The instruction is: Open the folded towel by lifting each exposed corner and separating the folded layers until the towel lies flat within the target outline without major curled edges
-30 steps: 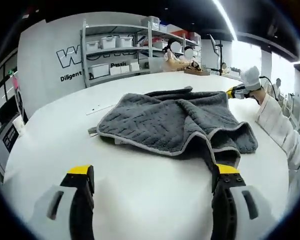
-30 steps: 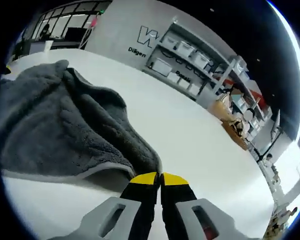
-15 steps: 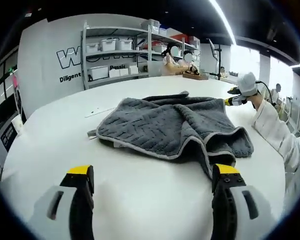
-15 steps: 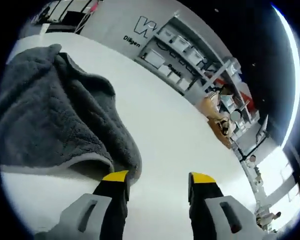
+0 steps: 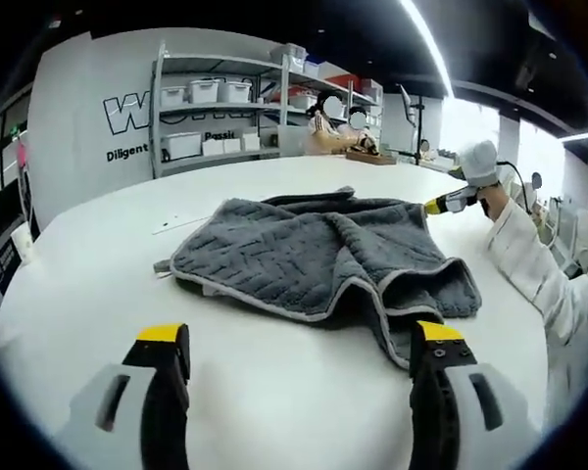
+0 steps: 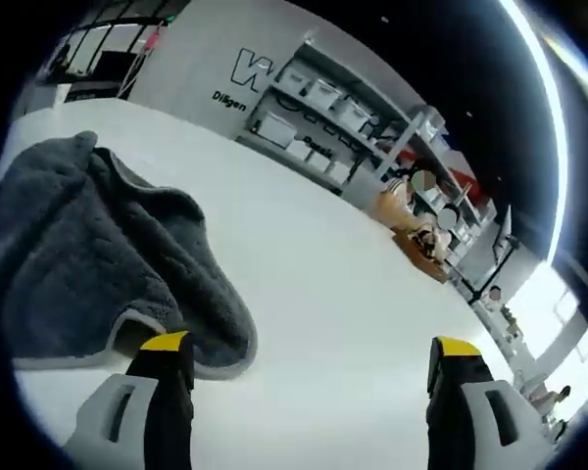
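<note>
White round table [image 5: 88, 264] in a workshop, shelving [image 5: 216, 108] behind, people working at a far bench.

Grey towel [image 5: 304, 250] is lying rumpled ahead of the left gripper [image 5: 299, 357], whose jaws are standing wide apart, gripping nothing. Right gripper [image 6: 309, 362] is likewise spread and empty, the towel's rounded fold [image 6: 206, 323] just beside its left jaw. Cloth looks soft, limp, thickish; likely best pinched at the pale hemmed edge [image 5: 274, 299]. Nothing is blocking the approach.

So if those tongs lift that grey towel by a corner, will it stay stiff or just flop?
Probably flop: the grey towel already lies in soft humps and folds on the white table. Its thick ribbed pile suggests some weight, so the rest would likely drag. The looped surface looks grippy, not slippery.
</note>
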The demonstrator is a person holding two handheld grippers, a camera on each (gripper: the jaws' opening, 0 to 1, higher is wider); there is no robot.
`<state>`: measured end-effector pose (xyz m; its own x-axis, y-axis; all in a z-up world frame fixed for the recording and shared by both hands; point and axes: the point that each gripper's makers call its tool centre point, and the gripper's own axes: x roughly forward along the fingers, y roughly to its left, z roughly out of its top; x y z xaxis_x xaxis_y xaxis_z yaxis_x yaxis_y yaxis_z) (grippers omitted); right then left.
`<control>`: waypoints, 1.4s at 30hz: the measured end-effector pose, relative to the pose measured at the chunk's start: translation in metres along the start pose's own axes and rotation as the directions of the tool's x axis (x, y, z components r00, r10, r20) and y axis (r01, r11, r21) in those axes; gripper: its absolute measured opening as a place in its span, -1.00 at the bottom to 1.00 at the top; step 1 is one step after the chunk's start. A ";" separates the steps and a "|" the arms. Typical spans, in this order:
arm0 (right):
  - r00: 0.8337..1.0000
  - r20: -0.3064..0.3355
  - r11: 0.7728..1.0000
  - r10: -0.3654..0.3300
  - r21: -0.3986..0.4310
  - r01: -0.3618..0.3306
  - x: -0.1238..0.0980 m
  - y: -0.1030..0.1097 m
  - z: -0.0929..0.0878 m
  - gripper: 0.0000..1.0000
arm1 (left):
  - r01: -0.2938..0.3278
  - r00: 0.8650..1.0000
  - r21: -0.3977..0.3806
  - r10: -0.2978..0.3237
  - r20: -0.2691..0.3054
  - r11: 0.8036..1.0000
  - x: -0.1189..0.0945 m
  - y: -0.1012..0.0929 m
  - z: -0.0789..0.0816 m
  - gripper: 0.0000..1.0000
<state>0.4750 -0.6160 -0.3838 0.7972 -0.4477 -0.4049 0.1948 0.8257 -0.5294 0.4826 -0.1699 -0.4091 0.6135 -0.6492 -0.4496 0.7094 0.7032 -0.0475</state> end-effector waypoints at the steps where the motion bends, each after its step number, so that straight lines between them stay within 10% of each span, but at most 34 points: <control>1: 1.000 -0.004 1.000 0.004 0.003 -0.004 -0.001 0.000 0.000 0.99 | 0.002 1.000 -0.002 -0.002 0.002 1.000 0.000 0.000 0.000 0.82; 13: 0.996 0.033 0.996 0.083 0.025 -0.084 -0.008 0.010 0.009 0.99 | 0.063 0.998 0.002 -0.063 0.015 0.998 0.004 -0.017 0.003 0.56; 36: 0.960 0.128 0.966 0.251 0.030 -0.257 -0.018 0.053 0.033 0.99 | 0.219 0.976 -0.015 -0.219 0.022 0.976 0.015 -0.054 0.001 -0.94; 42: 0.959 0.124 0.965 0.256 0.029 -0.262 -0.018 0.054 0.032 0.99 | 0.239 0.971 0.009 -0.239 -0.002 0.971 0.018 -0.057 -0.002 -0.96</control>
<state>0.4894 -0.5522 -0.3810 0.8850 -0.1750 -0.4315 -0.0042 0.9237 -0.3832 0.4527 -0.2208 -0.4167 0.4260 -0.7978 -0.4268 0.8385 0.5253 -0.1450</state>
